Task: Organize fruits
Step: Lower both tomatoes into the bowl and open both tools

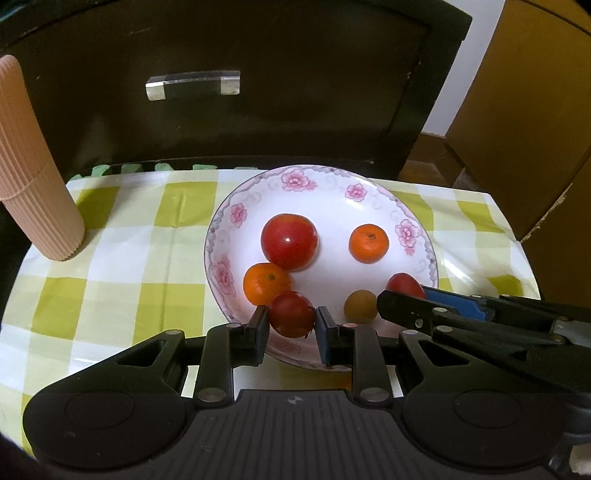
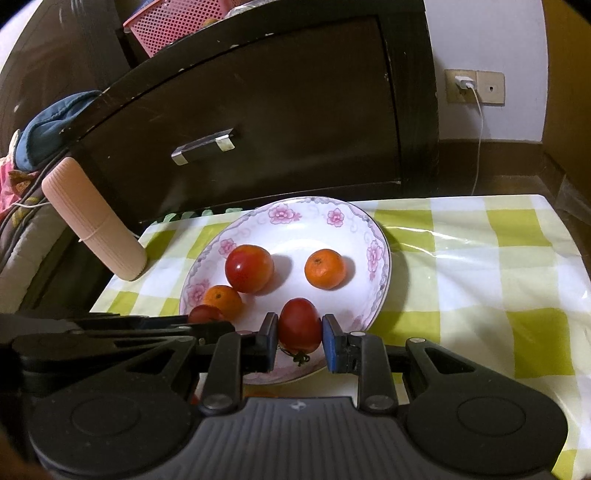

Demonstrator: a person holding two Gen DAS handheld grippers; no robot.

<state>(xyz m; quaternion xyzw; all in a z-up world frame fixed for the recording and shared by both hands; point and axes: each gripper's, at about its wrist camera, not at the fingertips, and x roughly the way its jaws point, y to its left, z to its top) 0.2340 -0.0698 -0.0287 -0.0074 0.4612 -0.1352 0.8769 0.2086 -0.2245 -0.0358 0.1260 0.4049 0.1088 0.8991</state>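
1. The plate (image 1: 413,221) sits toward the back of the tabletop (image 1: 122,266), its far rim near the back edge, which runs close along a dark cabinet (image 1: 258,92). The plate's near rim lies under both grippers.
2. Open checked cloth lies on either side of the plate: a wide stretch to the right in the right wrist view, and a stretch to the left that ends at a ribbed pink cylinder (image 1: 33,177) standing tilted near the left edge.
3. The cloth is green and white under a glossy clear cover. Behind it the cabinet has a clear handle (image 1: 192,84); a wall socket with a white charger (image 2: 465,83) shows at the right, and a pink basket (image 2: 177,22) sits on top of the cabinet.
4. The plate holds a large tomato (image 1: 289,242), an orange (image 1: 368,243) well apart to its right, a second orange (image 1: 266,282) touching the large tomato, and a small yellowish fruit (image 1: 360,306) near the front (its kind is unclear).
5. The left gripper (image 1: 291,326) has its jaws closed on a small tomato (image 1: 291,314) over the plate's near left part.
6. The right gripper (image 2: 300,339) has its jaws closed on another tomato (image 2: 299,325), stem hanging down, over the plate's near rim.
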